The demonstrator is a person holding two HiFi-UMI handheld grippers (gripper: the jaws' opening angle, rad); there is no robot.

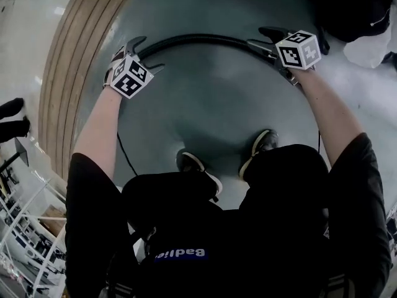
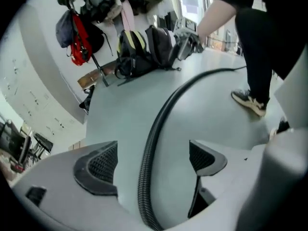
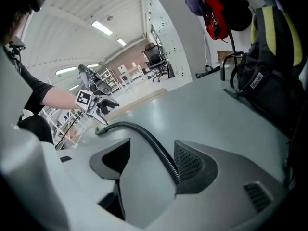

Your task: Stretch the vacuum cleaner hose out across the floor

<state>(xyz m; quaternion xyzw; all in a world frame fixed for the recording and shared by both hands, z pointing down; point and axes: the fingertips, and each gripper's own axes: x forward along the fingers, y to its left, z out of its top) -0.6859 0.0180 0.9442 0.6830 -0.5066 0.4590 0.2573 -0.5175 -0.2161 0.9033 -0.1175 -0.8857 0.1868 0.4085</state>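
Hose point(image 1: 198, 39) lies on the floor point(image 1: 217, 98) in a shallow arc. Its long axis runs side to side ahead of us, from gripper to gripper.

Left gripper point(image 1: 147, 56): jaws at full spread, hose passes between the pads untouched.

Right gripper point(image 1: 259, 37): jaws also apart, hose leans on one pad, not pinched.

We judge neither hand nearer. Any pull goes outward along that axis.

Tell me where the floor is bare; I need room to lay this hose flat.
Bare floor inside the hose arc, down to the shoes; more beyond the arc, toward the wooden strip. Crowded at the bags, top right of the head view.
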